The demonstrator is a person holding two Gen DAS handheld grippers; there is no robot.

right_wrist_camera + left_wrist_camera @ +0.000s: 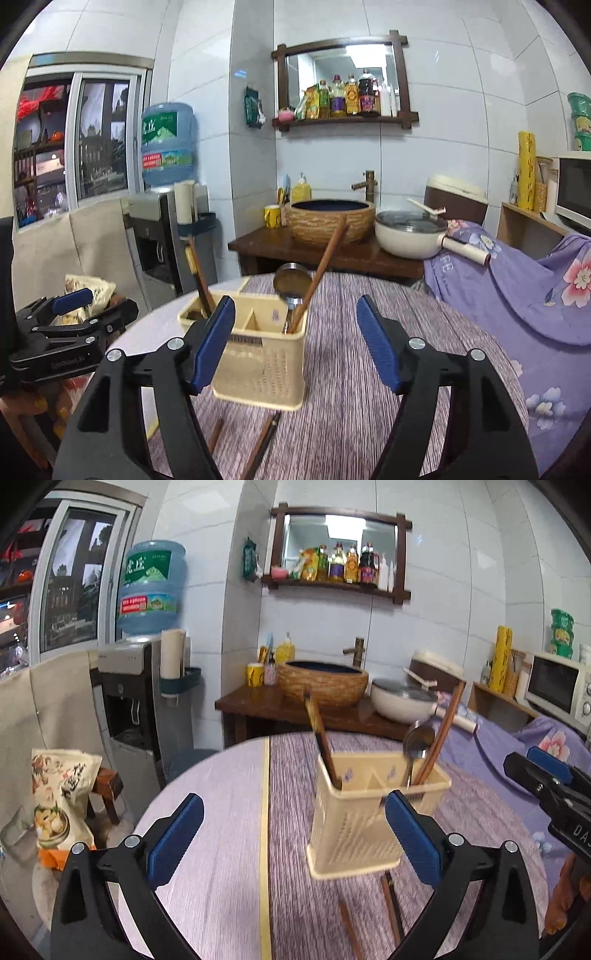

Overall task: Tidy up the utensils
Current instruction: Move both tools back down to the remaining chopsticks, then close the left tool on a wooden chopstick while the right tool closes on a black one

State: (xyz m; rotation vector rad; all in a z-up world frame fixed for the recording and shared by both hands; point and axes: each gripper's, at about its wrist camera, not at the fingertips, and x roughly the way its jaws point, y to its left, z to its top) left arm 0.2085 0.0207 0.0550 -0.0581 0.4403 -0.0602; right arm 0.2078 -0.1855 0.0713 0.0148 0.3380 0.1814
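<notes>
Left gripper (pixel 293 834), right gripper (pixel 295 341) gaping, angled down.

Both wrist cams sit low over the table (pixel 229 812), facing the sink (pixel 328 218) wall; both share the caddy (pixel 369 812) up close, left cam from its left.

Utensil holder (pixel 369 812) stands mid-counter (pixel 221 812), blocking straight ahead. Chopsticks (pixel 441 734) and spoon (pixel 417 744) lean out of its top, cutting overhead approach. Bare counter left of the holder is passable for my left fingers (pixel 177 834). More chopsticks (pixel 264 443) lie flat just in front of the holder.
</notes>
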